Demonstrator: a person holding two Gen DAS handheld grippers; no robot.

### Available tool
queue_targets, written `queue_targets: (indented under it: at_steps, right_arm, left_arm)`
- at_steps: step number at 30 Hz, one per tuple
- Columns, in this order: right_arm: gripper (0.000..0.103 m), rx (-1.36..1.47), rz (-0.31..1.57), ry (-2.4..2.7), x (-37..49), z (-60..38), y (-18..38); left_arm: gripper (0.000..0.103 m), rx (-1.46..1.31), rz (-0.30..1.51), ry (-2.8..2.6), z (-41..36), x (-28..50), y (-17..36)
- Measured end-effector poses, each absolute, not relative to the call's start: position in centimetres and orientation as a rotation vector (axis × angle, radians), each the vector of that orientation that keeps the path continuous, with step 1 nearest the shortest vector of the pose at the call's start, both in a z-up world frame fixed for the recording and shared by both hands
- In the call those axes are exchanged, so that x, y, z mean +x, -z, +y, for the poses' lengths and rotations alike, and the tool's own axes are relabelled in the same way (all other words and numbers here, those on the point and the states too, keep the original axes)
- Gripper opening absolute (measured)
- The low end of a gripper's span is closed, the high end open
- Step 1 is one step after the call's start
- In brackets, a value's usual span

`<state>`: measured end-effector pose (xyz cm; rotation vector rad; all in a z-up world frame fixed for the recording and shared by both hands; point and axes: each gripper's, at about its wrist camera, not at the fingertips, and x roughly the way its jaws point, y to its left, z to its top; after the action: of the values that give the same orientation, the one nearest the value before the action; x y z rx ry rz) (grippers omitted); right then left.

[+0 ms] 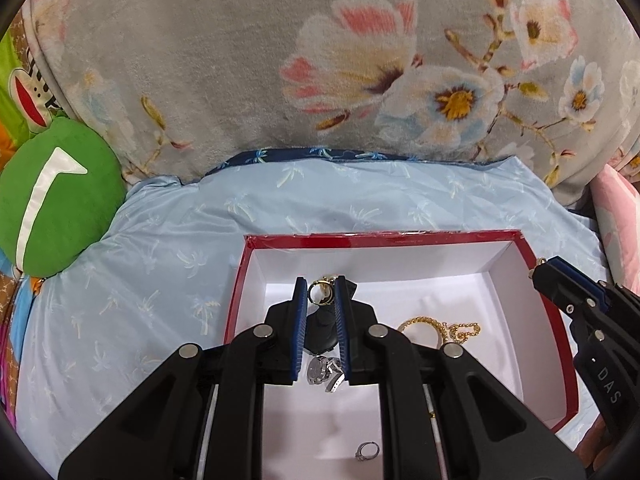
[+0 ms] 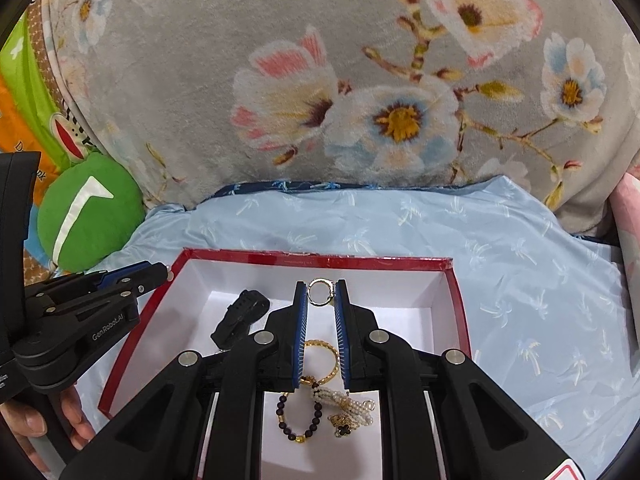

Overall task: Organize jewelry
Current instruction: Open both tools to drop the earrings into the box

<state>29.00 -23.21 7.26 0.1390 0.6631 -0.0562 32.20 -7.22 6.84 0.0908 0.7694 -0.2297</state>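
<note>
A red box with a white inside lies on the blue bedsheet. My left gripper is shut on a gold ring and holds it above the box. My right gripper is shut on a pale gold ring, also above the box. Inside the box lie a black watch strap, a silver watch face, a gold bangle, a dark bead bracelet, a pearl piece, a gold chain and a small silver ring.
A green plush cushion lies left of the box. A grey floral blanket rises behind it. A pink cloth is at the far right. The blue sheet spreads around the box.
</note>
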Motion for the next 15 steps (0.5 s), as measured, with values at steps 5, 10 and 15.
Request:
queue_targets:
  at_steps: [5,10,15]
  right_arm:
    - [0.042,0.157,0.627,0.097,28.8,-23.8,-7.0]
    - [0.043,0.156,0.605,0.100,28.4,-23.7,-7.6]
    - [0.043,0.145,0.594,0.081,28.2,-23.1,-8.3]
  left_arm:
    - [0.053,0.093,0.762,0.184,-7.1,32.5,-6.3]
    - [0.060,0.069,0.742,0.172,-6.7,32.3,-6.8]
    - [0.060,0.074,0.729,0.180,-6.9,31.9,-7.3]
